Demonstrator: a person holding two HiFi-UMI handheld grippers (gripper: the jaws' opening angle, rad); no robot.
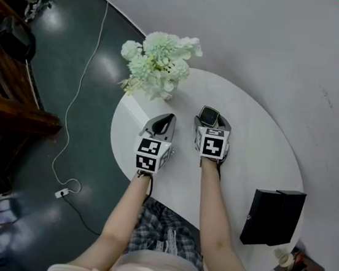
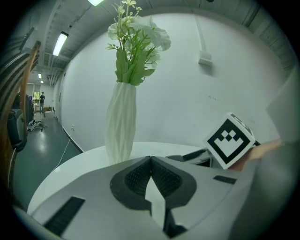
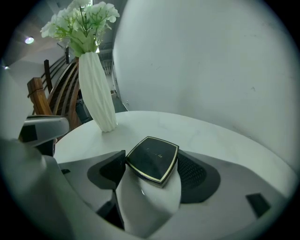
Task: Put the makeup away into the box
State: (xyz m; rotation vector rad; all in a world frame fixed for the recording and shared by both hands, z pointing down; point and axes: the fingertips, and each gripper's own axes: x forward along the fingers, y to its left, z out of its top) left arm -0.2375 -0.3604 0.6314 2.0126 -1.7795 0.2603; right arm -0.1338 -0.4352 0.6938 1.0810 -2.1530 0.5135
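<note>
Compact (image 3: pixel 153 161): small, dark and square with a gold edge — it sits between the right gripper's jaws, over the middle of the white table (image 1: pixel 260 150).
Right gripper (image 3: pixel 152 157): jaws partly closed, a pad against each side of the compact and nothing else between them; it tips down toward the tabletop.
Left gripper (image 2: pixel 151 159): jaws drawn together until the tips meet, holding nothing; it sits just beside the right one and points toward the vase (image 2: pixel 119 122).
Arms: both bare forearms reach forward from the body over the near rim of the table, side by side, with the marker cubes facing up.
Box (image 1: pixel 273 217): black, on the table's right edge — well apart from the compact and both grippers.
Flowers (image 1: pixel 160 62): pale blooms in the white ribbed vase at the table's far left edge.
</note>
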